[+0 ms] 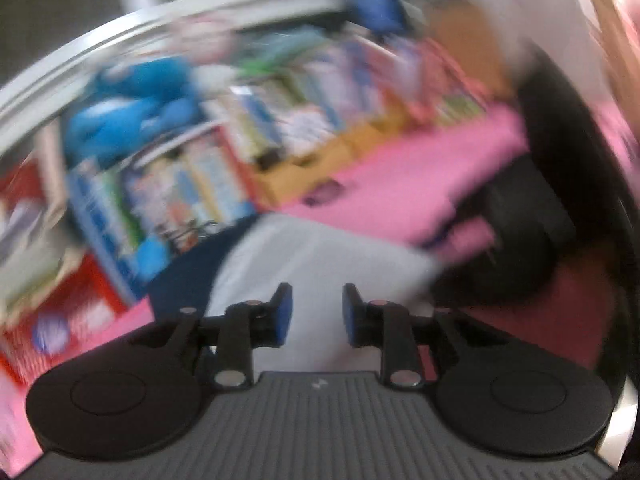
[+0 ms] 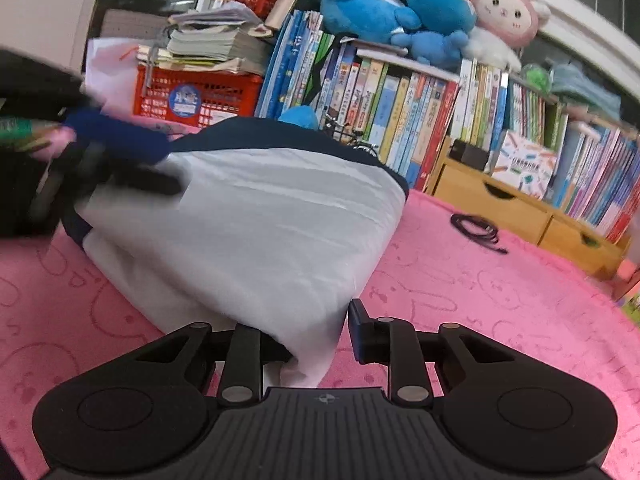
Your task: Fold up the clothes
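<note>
The shirt [image 2: 248, 216] lies half-folded on the pink mat [image 2: 480, 300]. The right hand-held gripper [image 2: 316, 340] pinches its corner; the left hand-held gripper [image 1: 316, 316] gapes empty, so the fold may flop open.

One white-and-navy fabric garment [image 2: 248, 216]; two red plastic lattice baskets [image 2: 200, 96], far left; one pink rabbit plush [image 2: 506, 12]; one coiled black cable [image 2: 476, 228]; two wooden drawers [image 2: 492, 200], far right.
</note>
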`<state>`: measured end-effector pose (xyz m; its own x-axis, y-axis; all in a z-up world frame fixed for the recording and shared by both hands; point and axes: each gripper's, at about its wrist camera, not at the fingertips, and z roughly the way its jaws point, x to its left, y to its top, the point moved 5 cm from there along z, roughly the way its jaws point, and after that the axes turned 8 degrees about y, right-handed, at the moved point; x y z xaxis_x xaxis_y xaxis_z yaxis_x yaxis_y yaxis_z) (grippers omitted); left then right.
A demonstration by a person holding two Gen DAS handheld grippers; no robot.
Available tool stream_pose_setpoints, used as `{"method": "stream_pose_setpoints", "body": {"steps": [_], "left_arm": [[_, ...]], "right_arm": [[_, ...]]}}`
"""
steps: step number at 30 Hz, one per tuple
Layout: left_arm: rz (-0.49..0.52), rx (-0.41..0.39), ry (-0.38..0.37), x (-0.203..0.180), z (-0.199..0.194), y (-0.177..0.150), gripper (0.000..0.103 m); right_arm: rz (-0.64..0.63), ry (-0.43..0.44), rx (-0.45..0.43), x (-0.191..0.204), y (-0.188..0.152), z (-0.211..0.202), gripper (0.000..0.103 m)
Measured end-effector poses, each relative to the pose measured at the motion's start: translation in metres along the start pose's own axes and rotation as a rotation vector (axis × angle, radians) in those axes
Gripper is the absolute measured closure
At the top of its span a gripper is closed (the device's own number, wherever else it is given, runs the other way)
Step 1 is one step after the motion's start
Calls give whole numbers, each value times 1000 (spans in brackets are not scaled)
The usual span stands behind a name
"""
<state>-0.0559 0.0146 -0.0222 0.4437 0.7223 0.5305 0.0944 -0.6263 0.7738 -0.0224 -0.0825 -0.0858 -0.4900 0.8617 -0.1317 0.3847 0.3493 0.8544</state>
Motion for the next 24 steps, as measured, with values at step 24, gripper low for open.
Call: {"method": "stream_pose_setpoints", "body": {"steps": [24], "left_arm": [[264, 298, 277, 38, 5, -84, 87]], "right_arm": [[-33, 0, -63, 15, 4, -14, 85]]}}
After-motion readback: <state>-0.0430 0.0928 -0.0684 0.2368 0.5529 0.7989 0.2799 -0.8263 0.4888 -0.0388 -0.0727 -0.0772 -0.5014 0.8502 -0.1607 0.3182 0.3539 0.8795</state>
